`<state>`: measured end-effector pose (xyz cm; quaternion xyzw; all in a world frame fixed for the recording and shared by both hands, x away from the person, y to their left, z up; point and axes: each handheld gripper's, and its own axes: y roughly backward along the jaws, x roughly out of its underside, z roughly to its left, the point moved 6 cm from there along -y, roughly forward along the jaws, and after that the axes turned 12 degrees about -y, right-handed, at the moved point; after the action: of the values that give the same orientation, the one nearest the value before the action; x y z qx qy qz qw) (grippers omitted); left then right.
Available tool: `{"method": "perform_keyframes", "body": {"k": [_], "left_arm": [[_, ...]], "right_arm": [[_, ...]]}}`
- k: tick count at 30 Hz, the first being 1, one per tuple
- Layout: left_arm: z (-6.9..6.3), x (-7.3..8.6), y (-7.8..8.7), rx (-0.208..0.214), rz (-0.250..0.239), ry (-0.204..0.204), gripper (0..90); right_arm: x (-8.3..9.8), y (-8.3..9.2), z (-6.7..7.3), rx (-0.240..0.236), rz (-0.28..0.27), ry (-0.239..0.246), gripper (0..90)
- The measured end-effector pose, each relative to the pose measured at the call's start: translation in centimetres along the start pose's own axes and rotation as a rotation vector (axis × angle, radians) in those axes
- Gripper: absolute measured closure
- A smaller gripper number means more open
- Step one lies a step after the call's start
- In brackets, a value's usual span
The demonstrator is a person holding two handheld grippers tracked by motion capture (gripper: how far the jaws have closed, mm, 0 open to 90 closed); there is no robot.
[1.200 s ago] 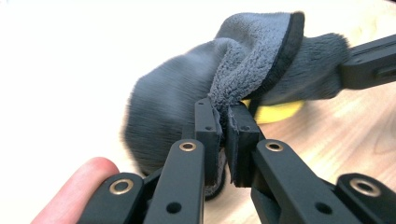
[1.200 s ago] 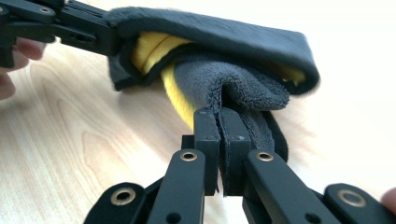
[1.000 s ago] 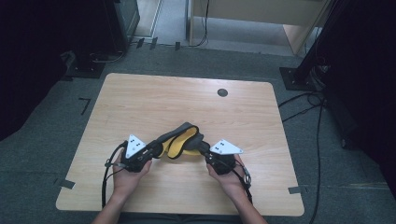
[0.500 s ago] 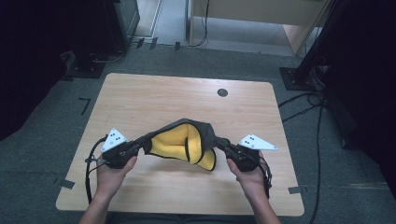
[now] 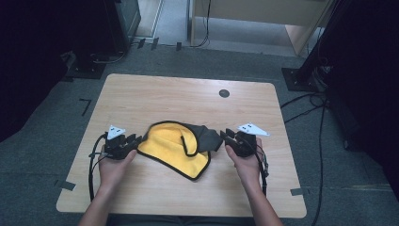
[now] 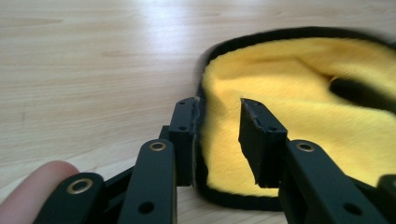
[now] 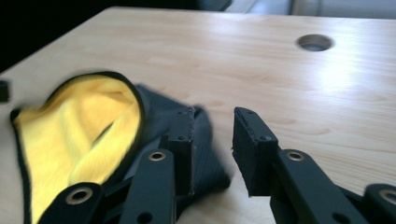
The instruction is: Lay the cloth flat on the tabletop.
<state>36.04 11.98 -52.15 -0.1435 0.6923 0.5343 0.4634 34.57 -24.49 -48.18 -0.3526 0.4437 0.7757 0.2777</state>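
A cloth point(image 5: 171, 146), yellow on one face, dark grey on the other and edged in black, lies slack on the wooden table point(image 5: 164, 94) with its right part folded over. My left gripper point(image 5: 136, 140) is at its left edge. In the left gripper view the jaws point(image 6: 217, 109) have just been opening; the yellow cloth point(image 6: 303, 84) lies in the gap, unpinched. My right gripper point(image 5: 225, 136) is at the grey right end. Its jaws point(image 7: 214, 116) have also just been opening, with the grey fold point(image 7: 210, 154) beside and under one of them.
A round cable hole point(image 5: 224, 93) sits in the table's far right part, also seen as the hole point(image 7: 314, 42) in the right gripper view. Bare wood lies beyond the cloth. Cables trail on the floor to the right of the table.
Half a second ago the cloth hung stretched between both shut grippers. Now it rests crumpled on the table, and both pairs of jaws have parted and let it go.
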Motion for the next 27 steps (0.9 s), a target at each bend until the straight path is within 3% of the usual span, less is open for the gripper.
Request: {"method": "perform_keyframes", "body": {"k": [2,3,4,5,6,7,10,11,13,14,15,17,19,20,21,22,23,24,25,27], "left_arm": [[0.5,0.0,0.0,-0.001,-0.011,0.021,64.6],[0.6,0.0,-0.1,-0.001,-0.009,0.025,64.2],[0.6,0.2,-0.3,-0.007,0.004,0.017,64.2],[0.5,0.3,-0.6,-0.01,0.017,0.009,62.6],[0.4,0.5,-0.8,-0.008,0.033,0.002,62.6],[0.2,0.9,-1.2,-0.019,0.06,-0.015,61.0],[0.3,1.0,-1.3,-0.037,0.065,-0.022,60.1],[0.3,1.1,-1.4,-0.046,0.069,-0.023,59.4],[0.4,1.6,-1.8,-0.065,0.095,-0.03,58.0],[0.4,1.6,-1.8,-0.065,0.095,-0.03,57.5],[0.4,2.1,-2.1,-0.075,0.122,-0.038,57.2],[0.4,2.2,-2.2,-0.081,0.135,-0.04,56.9],[0.4,2.2,-2.3,-0.103,0.139,-0.054,56.5],[0.4,2.2,-2.3,-0.114,0.141,-0.065,56.5],[0.4,2.2,-2.4,-0.127,0.145,-0.082,56.0],[0.4,2.2,-2.4,-0.127,0.145,-0.082,55.8],[0.2,2.1,-2.3,-0.14,0.146,-0.079,56.0],[0.2,2.1,-2.3,-0.14,0.146,-0.079,56.2],[0.0,2.2,-2.1,-0.138,0.142,-0.073,56.1],[-0.7,2.1,-1.8,-0.114,0.118,-0.062,55.5]], "right_arm": [[0.8,-0.1,1.2,-0.062,0.031,0.049,66.2],[1.6,-0.4,2.6,-0.131,0.067,0.068,64.6],[1.6,-0.4,2.6,-0.131,0.067,0.068,64.6],[2.5,-1.3,3.9,-0.178,0.109,0.078,62.0],[2.5,-1.3,3.9,-0.178,0.109,0.078,62.0],[3.4,-2.4,4.9,-0.182,0.141,0.071,59.0],[4.0,-3.4,5.5,-0.163,0.154,0.074,58.5],[4.3,-4.6,5.7,-0.142,0.155,0.067,57.9],[4.5,-5.5,5.5,-0.095,0.165,0.041,56.3],[4.5,-5.5,5.5,-0.095,0.165,0.041,56.3],[4.8,-6.5,4.9,-0.052,0.186,0.02,54.9],[5.0,-6.8,4.8,-0.042,0.19,0.026,54.8],[5.6,-7.5,4.8,-0.02,0.205,0.071,62.4],[5.6,-7.5,4.8,-0.02,0.205,0.071,62.4],[5.7,-7.6,4.9,-0.021,0.207,0.108,70.8],[5.7,-7.6,4.9,-0.021,0.207,0.108,70.8],[5.8,-7.5,4.6,-0.036,0.223,0.111,79.7],[5.8,-7.5,4.6,-0.036,0.223,0.111,79.7],[6.0,-7.4,4.4,-0.047,0.224,0.104,85.0],[6.2,-7.3,4.4,-0.049,0.224,0.103,86.3]]}}
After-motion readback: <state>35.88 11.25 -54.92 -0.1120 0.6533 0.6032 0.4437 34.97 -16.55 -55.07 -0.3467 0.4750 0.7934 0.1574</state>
